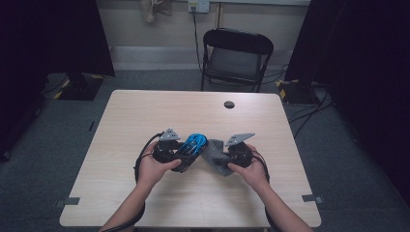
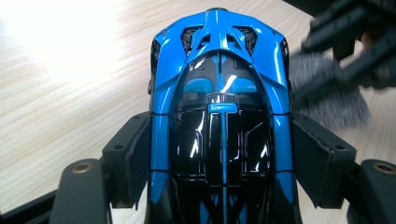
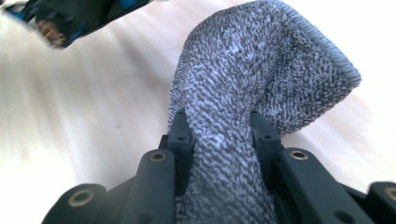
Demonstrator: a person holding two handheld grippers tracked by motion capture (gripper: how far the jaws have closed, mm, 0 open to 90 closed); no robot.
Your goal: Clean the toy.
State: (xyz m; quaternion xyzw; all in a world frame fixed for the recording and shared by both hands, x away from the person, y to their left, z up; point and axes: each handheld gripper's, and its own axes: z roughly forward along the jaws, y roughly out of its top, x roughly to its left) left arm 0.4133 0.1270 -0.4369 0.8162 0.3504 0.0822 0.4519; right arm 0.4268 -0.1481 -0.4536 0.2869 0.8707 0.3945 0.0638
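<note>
- Two hand-held grippers meet over a pale wood-grain table (image 1: 145, 193), seen from a camera above the person's side; both forearms come in from the bottom edge.
- Behind the table, a black folding chair (image 1: 236, 58) stands on grey carpet against a light wall, with a cable running down from a wall socket (image 1: 198, 6). Dark curtains hang at both sides of the room. A small round black grommet (image 1: 229, 104) sits in the tabletop near its far edge.
- At centre, slightly toward the person, the left gripper (image 1: 183, 155) holds a glossy blue and black toy car (image 1: 192, 145). In the left gripper view its jaws are spread wide and press on the two flanks of the car (image 2: 219, 112), one pad on each side.
- The car's long axis runs along the line of the jaws. One end points away from the left hand, toward the far right of the table in the high view; the other end lies back between the jaws. Its roof faces up to the gripper camera. Whether the wheels touch the table cannot be told.
- Just right of the car, the right gripper (image 1: 231, 153) pinches a speckled grey cloth (image 1: 215, 157). In the right gripper view the jaws are drawn close together on a bunched fold of the cloth (image 3: 243, 93), which rises beyond them.
- Cloth and car lie just beside each other.
</note>
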